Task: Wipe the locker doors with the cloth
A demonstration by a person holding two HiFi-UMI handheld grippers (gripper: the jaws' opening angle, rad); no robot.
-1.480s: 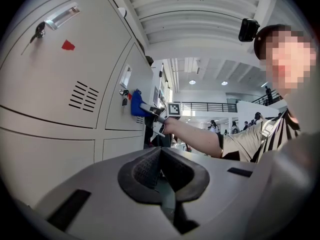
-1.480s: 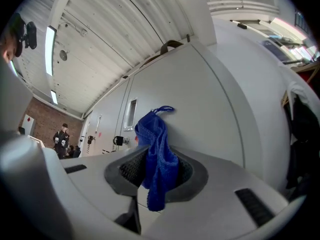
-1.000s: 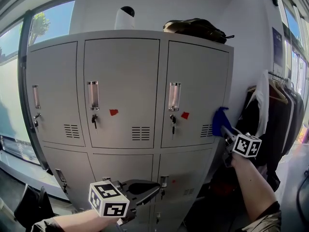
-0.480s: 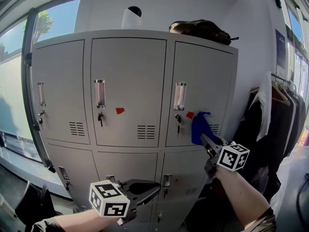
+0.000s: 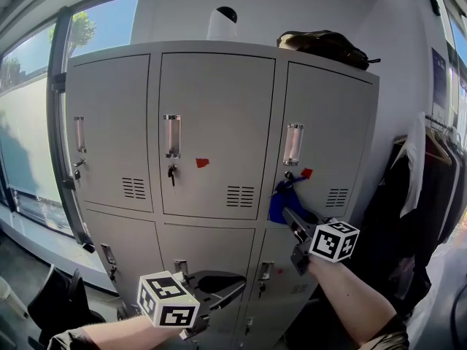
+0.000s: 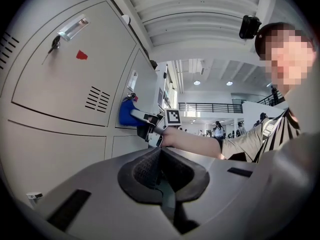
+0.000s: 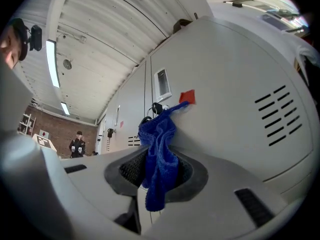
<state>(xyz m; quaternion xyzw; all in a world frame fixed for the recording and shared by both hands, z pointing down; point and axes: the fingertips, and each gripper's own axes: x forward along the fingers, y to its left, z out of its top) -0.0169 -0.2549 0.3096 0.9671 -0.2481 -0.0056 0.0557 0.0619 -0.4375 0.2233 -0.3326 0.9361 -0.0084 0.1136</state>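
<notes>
A grey bank of lockers (image 5: 211, 137) fills the head view. My right gripper (image 5: 290, 223) is shut on a blue cloth (image 5: 282, 203) and presses it against the upper right locker door (image 5: 328, 144), just below its key and red tag (image 5: 306, 173). In the right gripper view the blue cloth (image 7: 159, 154) hangs from between the jaws and touches the door by the red tag (image 7: 187, 96). My left gripper (image 5: 232, 290) is low in front of the lower doors, shut and empty. The left gripper view shows the cloth (image 6: 126, 113) on the door.
A dark bag (image 5: 325, 47) and a white dome-shaped object (image 5: 222, 23) sit on top of the lockers. Clothes hang on a rack (image 5: 430, 188) to the right. A window (image 5: 36, 122) runs along the left. A black object (image 5: 55, 301) lies on the floor at lower left.
My right gripper has moved the blue cloth leftward across the upper right door, from its right edge to below the key. The left gripper has stayed in place.
</notes>
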